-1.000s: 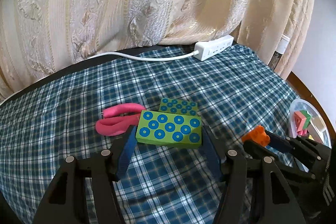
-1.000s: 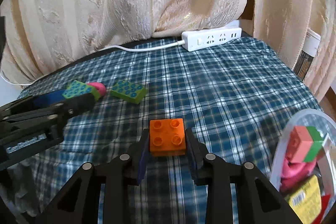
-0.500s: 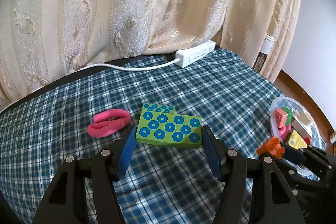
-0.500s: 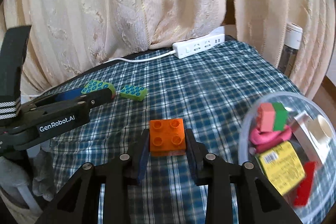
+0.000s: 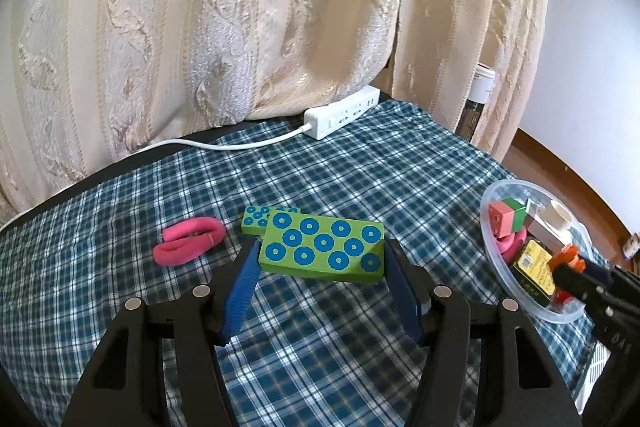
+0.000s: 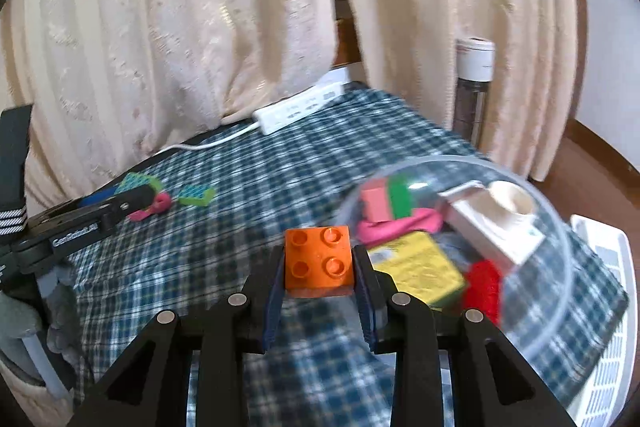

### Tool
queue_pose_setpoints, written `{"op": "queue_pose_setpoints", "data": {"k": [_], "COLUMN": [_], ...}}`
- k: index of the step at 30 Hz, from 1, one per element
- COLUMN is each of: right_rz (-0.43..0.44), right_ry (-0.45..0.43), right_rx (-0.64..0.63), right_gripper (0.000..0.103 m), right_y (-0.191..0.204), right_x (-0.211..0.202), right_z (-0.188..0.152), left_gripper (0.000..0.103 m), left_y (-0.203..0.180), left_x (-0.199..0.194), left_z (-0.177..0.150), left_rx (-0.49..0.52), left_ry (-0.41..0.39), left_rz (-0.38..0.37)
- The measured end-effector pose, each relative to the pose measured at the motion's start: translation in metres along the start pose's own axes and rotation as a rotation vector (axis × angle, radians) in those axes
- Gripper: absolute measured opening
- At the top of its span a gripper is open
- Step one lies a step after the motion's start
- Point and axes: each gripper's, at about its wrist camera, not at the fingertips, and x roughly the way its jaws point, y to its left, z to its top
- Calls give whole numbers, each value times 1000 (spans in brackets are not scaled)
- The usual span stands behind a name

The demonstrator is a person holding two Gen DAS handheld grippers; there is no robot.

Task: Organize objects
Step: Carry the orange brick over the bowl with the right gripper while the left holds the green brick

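My left gripper (image 5: 320, 259) is shut on a green block with blue circles (image 5: 322, 246) and holds it above the checked tablecloth (image 5: 360, 179). A second green dotted block (image 5: 256, 219) and a pink curled band (image 5: 188, 241) lie on the cloth behind it. My right gripper (image 6: 320, 267) is shut on an orange studded brick (image 6: 319, 261), held at the left rim of a clear plastic bowl (image 6: 560, 307). The bowl (image 5: 490, 255) holds a pink-and-green block, a pink band, a yellow box, a white piece and a red item.
A white power strip (image 5: 340, 113) with its cable lies at the table's far edge under cream curtains (image 5: 240, 27). A bottle (image 6: 474, 87) stands at the right. A white slatted crate (image 6: 608, 307) sits right of the bowl.
Both grippers have lifted and swung right with their blocks. The right gripper has carried the orange brick up to the bowl's rim; the bowl now fills much of its view.
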Motion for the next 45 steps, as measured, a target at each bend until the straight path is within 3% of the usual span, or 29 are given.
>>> {"op": "queue_pose_setpoints", "data": {"k": [16, 26, 45], "right_rz": [-182, -208, -170], "right_ry": [-35, -29, -31], "right_rx": [148, 164, 167], "right_gripper": [34, 34, 35], "right_y": [-87, -105, -120], "right_x": [-20, -12, -5], "right_z": [-13, -16, -17], "left_gripper": [62, 62, 62], "left_y": [-28, -46, -90], "left_x": [-12, -14, -6], "left_z": [-5, -9, -9], "left_rx": [61, 73, 131], "left_ry": [-17, 3, 35], "left_rz": [-37, -60, -74]}}
